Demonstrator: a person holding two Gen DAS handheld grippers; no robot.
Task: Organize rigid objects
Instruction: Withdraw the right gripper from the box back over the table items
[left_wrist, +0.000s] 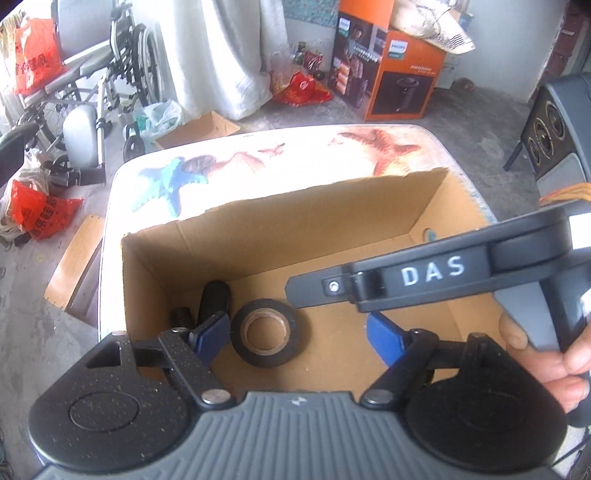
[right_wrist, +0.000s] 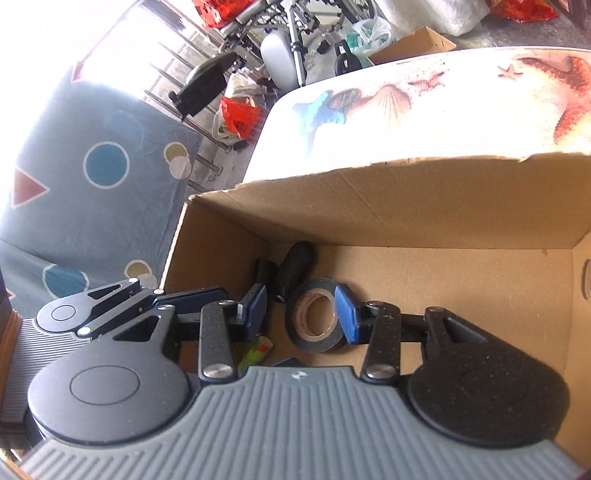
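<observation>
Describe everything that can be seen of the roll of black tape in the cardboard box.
The roll of black tape is a thick ring of glossy black tape wound on a brown cardboard core. It lies on the floor of the open cardboard box, slightly tilted in the right wrist view, near a black handle-like object. The right tool is open around it: one blue pad sits at its edge, and contact cannot be confirmed.

Home storeroom, wheelchair (left_wrist: 110, 70), appliance box (left_wrist: 391, 70)
</observation>
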